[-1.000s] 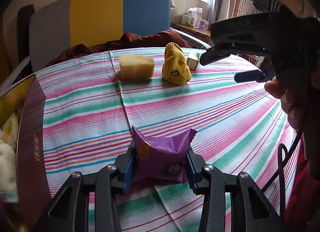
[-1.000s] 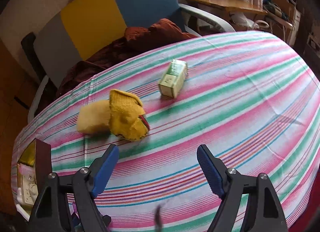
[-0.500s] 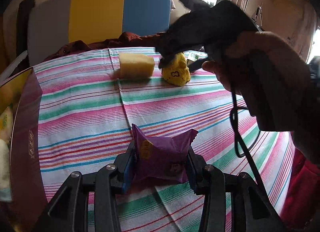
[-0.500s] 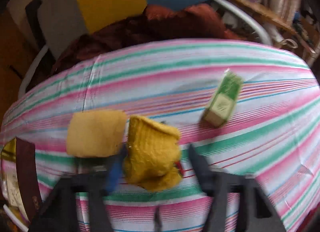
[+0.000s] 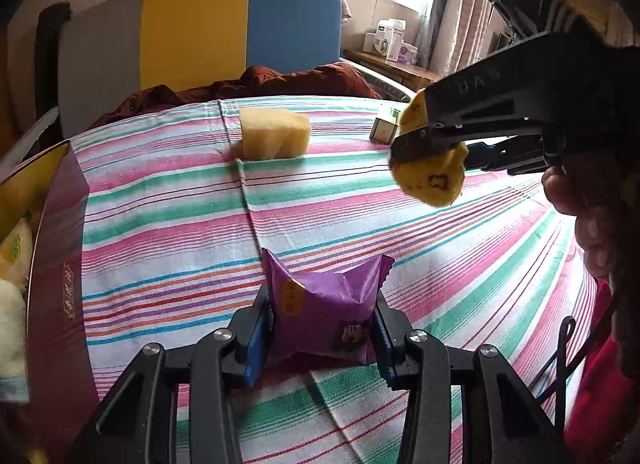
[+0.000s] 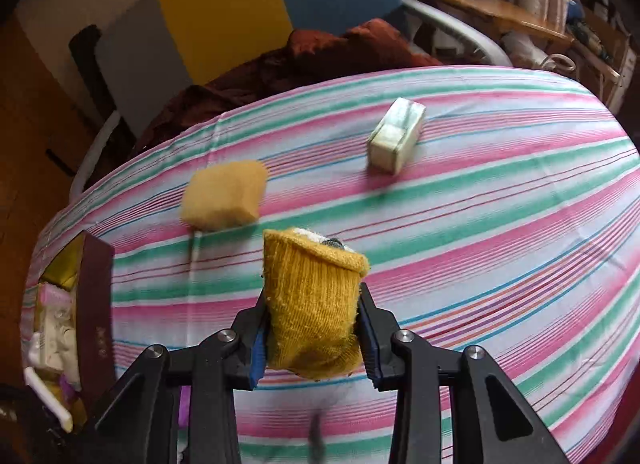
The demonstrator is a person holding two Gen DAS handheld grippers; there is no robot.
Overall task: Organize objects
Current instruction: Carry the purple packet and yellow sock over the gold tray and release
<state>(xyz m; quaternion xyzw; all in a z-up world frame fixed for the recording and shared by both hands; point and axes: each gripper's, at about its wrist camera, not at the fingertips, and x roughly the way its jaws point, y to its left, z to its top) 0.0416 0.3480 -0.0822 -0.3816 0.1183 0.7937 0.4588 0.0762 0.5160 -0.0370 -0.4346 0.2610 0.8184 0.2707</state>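
**Box was off to the left of both claws, and your left one was closer**

So at this point you had both claws loaded. Your right claw (image 6: 314, 338) was closing on the mustard-yellow knit sock (image 6: 314, 304), pads pressing it from both sides, cuff sticking up and away from the fingers. In the left view the sock (image 5: 430, 174) hung clear of the striped table (image 5: 168, 224), not touching it. Your left claw (image 5: 322, 338) was clenched on the purple snack packet (image 5: 326, 318), which sat low over the table near you.

The thing that mattered, I'd say: the dark maroon box (image 6: 94, 312) sat at the table's left edge, already holding some stuff. It lay left of both claws, and its wall (image 5: 60, 284) showed just beside your left claw, so that hand had the shorter trip. The right one would've had to cross over toward it, with your left claw in between.

Still out on the table: the yellow sponge (image 6: 224, 194) and the small green-and-white carton (image 6: 396, 136), well apart from each other, both far side.
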